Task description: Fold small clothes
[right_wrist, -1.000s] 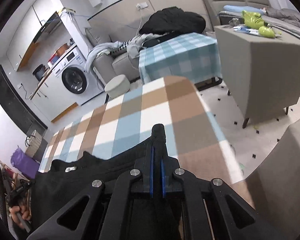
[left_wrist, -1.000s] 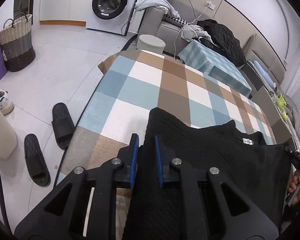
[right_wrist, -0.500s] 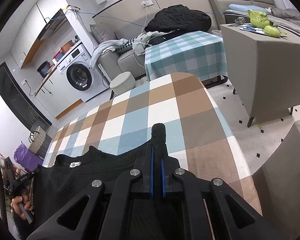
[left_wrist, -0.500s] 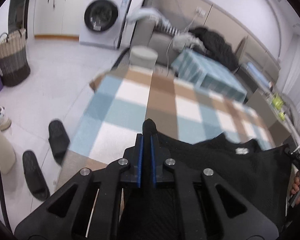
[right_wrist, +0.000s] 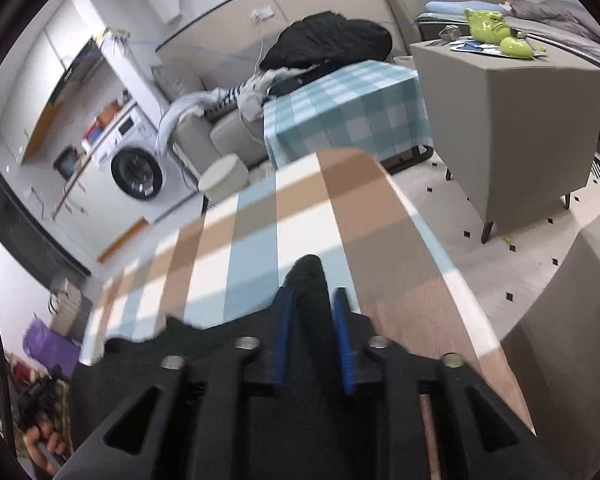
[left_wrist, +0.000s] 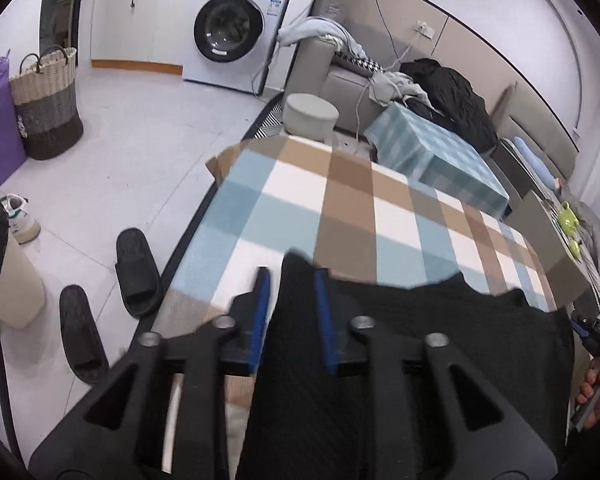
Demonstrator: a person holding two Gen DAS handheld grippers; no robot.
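A black knit garment (left_wrist: 420, 344) lies spread on the near part of a table covered with a blue, brown and white checked cloth (left_wrist: 340, 200). My left gripper (left_wrist: 290, 280) is open, its blue pads on either side of the garment's left corner. My right gripper (right_wrist: 311, 300) is open too, with the garment's right corner (right_wrist: 306, 280) lying between its fingers. The garment's neckline shows in the right wrist view (right_wrist: 172, 328).
Black slippers (left_wrist: 136, 268) and a white bin (left_wrist: 8, 280) are on the floor to the left. A woven basket (left_wrist: 48, 104), washing machine (left_wrist: 236, 28), round stool (left_wrist: 310, 114), sofa, checked low table (left_wrist: 432, 156) and grey cabinet (right_wrist: 512, 120) stand around.
Both grippers were shut on the garment's corners half a second ago and have now opened. The garment has settled lower on the table.
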